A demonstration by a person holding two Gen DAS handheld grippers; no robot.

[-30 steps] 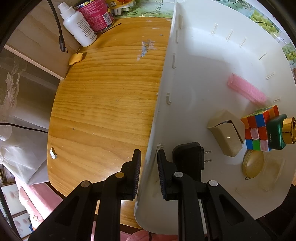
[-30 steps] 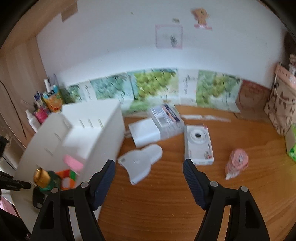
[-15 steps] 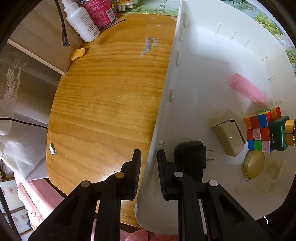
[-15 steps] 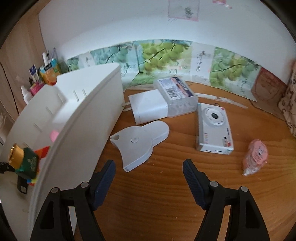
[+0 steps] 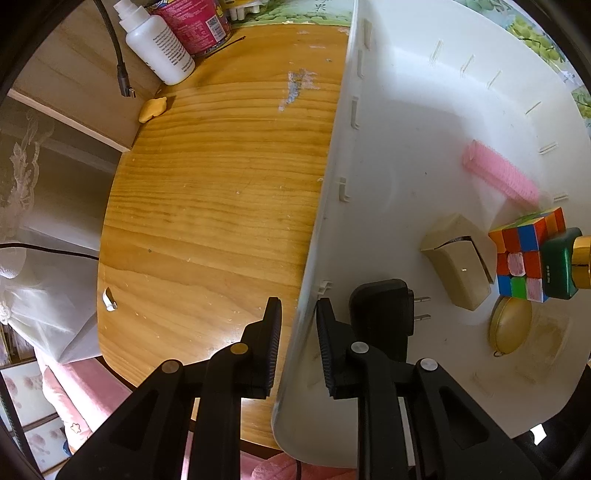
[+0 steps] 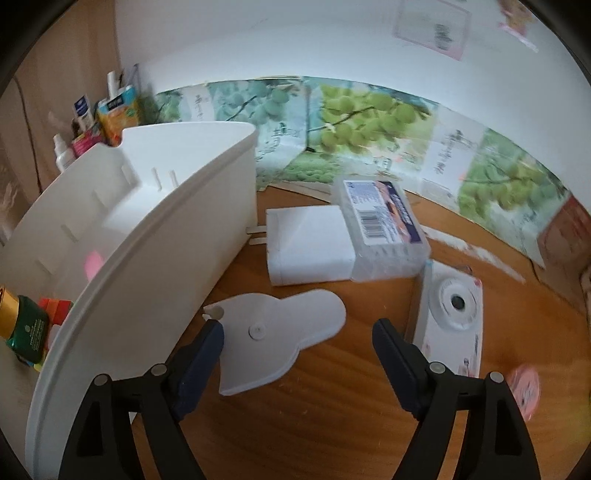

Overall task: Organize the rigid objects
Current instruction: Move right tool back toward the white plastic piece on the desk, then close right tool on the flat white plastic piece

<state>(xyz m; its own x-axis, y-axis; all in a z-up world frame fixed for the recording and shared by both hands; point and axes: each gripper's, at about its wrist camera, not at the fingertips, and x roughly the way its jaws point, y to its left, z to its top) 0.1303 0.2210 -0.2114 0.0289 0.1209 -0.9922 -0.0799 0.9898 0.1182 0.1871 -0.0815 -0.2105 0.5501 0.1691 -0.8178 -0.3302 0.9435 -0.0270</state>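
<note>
- Left gripper (image 5: 298,345) is pointed down, with the bin (image 5: 388,122) wall between its jaws. The jaws are nearly closed and easing open; whether the pads press the wall cannot be told.
- Right gripper (image 6: 298,363) is wide and opening, with nothing gripped. The white flat piece (image 6: 275,338) lies on the table (image 6: 332,424) partly between its fingers; the left fingertip (image 6: 210,338) is seen at its notched end.
- In the bin: black plug (image 5: 384,312), beige box (image 5: 458,262), cube (image 5: 524,254), green bottle (image 5: 561,264) with gold cap, pink roller (image 5: 498,177), gold disc (image 5: 511,325).
- On the table, right of the bin: white adapter (image 6: 308,251) with prongs at the bin wall, clear case (image 6: 384,229) touching it, camera (image 6: 452,317) beside it, pink roll (image 6: 524,389) at the right edge.
- Behind the bin: white bottle (image 5: 159,42) and red can (image 5: 192,18).
</note>
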